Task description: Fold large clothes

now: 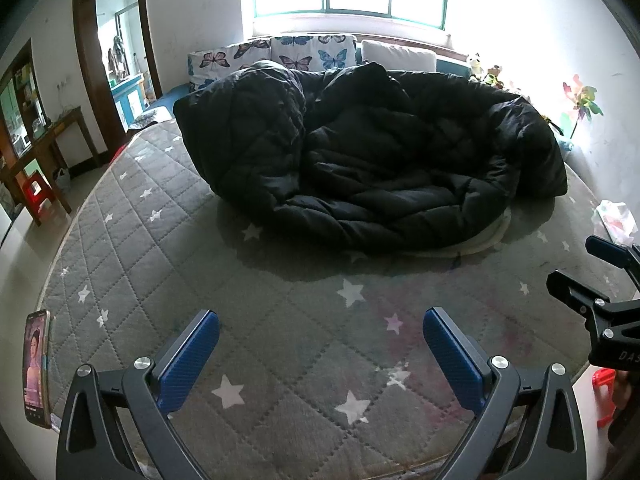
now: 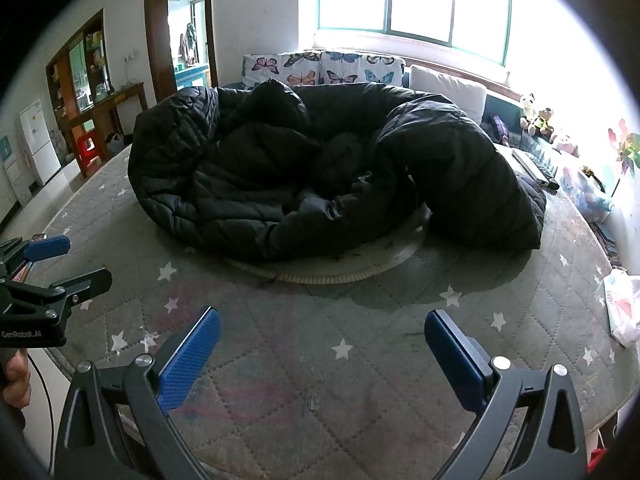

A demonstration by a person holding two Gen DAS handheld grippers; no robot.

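A large black quilted down coat point(image 1: 372, 156) lies crumpled in a heap across the far half of the grey star-patterned mattress point(image 1: 280, 344); the right wrist view shows the same coat point(image 2: 320, 168) with a pale round mat point(image 2: 340, 268) under its near edge. My left gripper point(image 1: 320, 344) hovers open over the bare near part of the mattress, well short of the coat, nothing between its blue pads. My right gripper point(image 2: 322, 348) is also open and empty, likewise short of the coat. Each gripper appears at the edge of the other's view.
A phone point(image 1: 37, 368) stands at the mattress's near left edge. A crumpled plastic bag point(image 2: 620, 304) lies at the right edge. Butterfly-print cushions point(image 1: 276, 54) and soft toys point(image 2: 540, 120) line the wall under the window. A red stool point(image 1: 38, 196) and wooden furniture stand at the left.
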